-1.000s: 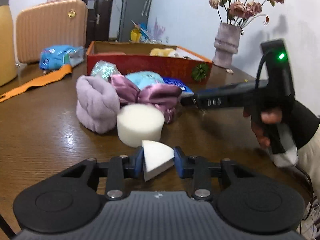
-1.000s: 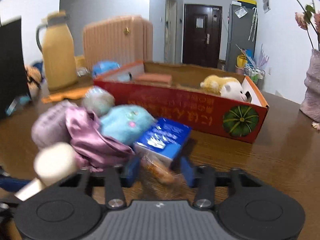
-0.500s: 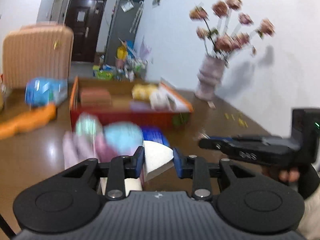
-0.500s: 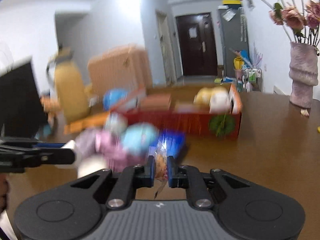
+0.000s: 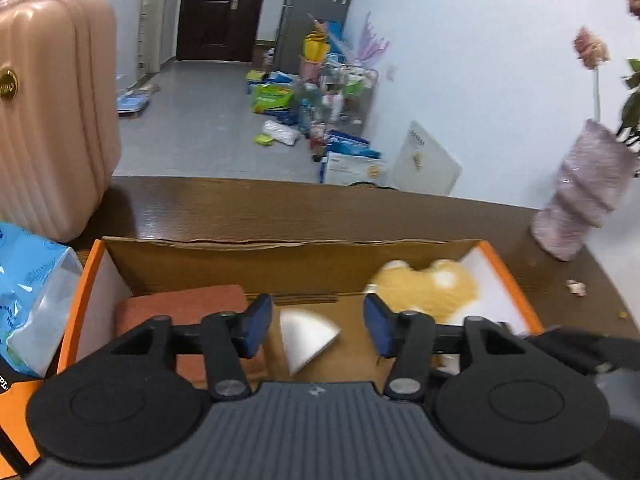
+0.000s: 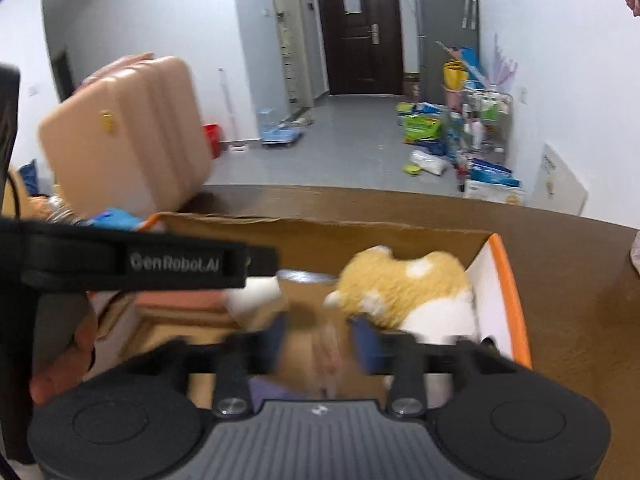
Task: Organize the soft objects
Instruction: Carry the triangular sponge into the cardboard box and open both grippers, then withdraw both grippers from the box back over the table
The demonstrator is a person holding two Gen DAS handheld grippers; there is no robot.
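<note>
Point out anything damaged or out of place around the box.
The cardboard box has a ragged, torn back edge. Small crumbs lie on the table near the vase. Inside, the white wedge sponge sits loose between the open left gripper fingers, beside the plush toy.

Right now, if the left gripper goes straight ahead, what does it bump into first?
Probably the white wedge sponge, loose between the left gripper's open fingers. Beyond it lies the box's cardboard back wall, though depth is hard to judge.

Raw corrugated cardboard box (image 5: 296, 256) with glossy orange rims; fuzzy plush toy (image 6: 404, 284); matt white foam wedge (image 5: 306, 334); polished dark wood surface (image 5: 280, 208); ribbed glossy suitcase (image 5: 48, 112); crinkly plastic pack (image 5: 28, 292).
</note>
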